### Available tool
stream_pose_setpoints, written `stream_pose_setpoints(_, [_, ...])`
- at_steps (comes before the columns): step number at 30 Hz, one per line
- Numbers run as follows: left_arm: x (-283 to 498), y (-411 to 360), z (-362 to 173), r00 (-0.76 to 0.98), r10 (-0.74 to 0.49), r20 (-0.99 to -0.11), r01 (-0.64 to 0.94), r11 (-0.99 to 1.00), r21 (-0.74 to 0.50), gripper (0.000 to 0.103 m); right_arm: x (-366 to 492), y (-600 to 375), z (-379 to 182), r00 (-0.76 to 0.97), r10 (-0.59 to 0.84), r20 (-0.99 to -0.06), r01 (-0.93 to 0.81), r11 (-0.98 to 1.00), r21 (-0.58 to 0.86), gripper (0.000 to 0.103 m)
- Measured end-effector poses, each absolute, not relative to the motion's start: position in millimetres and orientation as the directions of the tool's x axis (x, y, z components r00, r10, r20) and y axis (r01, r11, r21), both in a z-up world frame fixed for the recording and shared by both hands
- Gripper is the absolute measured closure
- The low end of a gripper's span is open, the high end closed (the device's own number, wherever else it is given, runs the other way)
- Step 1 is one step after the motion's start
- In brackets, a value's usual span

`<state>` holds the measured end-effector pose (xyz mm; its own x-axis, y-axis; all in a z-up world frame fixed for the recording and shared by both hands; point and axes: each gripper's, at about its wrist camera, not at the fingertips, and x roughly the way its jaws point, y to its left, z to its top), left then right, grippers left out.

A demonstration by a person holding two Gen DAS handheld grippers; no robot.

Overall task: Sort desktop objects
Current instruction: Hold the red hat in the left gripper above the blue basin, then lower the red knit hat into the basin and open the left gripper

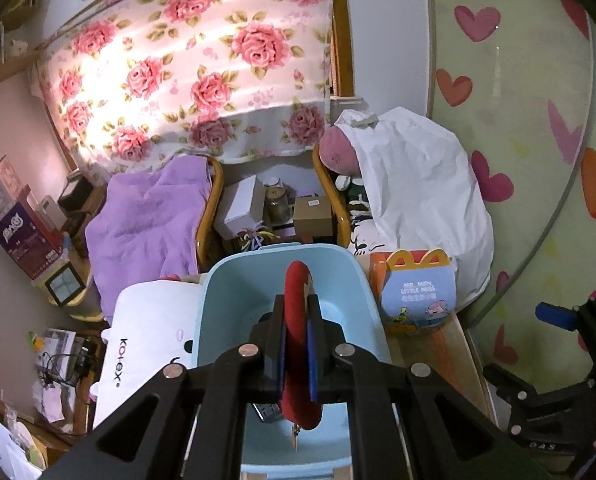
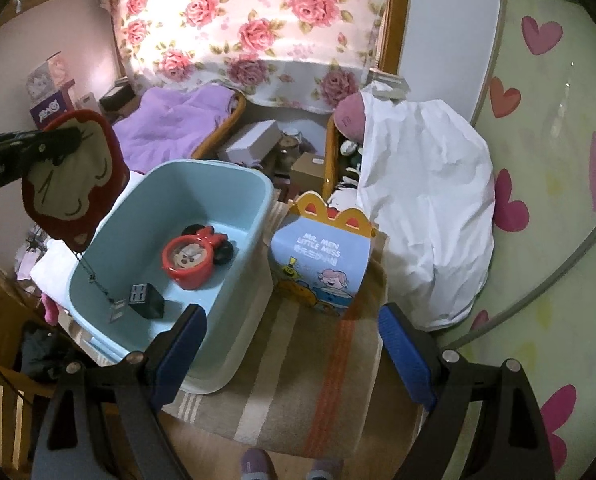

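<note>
Left hand-held gripper (image 1: 298,340) pinching flat red plush pouch (image 1: 298,320) | smooth blue plastic bin (image 2: 233,280) below | right hand-held gripper (image 2: 293,344) spread

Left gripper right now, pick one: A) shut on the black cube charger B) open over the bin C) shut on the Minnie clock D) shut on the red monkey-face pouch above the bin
D: the left gripper is clamped on the red monkey-face pouch, held above the blue bin; the black cube charger and Minnie clock lie inside the bin.

left gripper (image 1: 295,344): our black linkage arms, silver round screws, blue pads | right gripper (image 2: 291,354): our matching black frame, blue ribbed pads (image 2: 404,356), silver screws
</note>
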<state>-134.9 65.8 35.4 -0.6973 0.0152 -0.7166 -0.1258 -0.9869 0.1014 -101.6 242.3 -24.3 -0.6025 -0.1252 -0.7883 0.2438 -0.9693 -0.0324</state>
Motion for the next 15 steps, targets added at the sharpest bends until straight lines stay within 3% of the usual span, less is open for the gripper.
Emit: stream_pose_setpoints(15, [-184, 56, -27, -0.613, 0.028, -0.789, -0.100, -0.994, 0.042, 0.096, -129, 236, -38, -0.607, -0.097, -0.789, 0.220, -0.974, -0.050, 0.012])
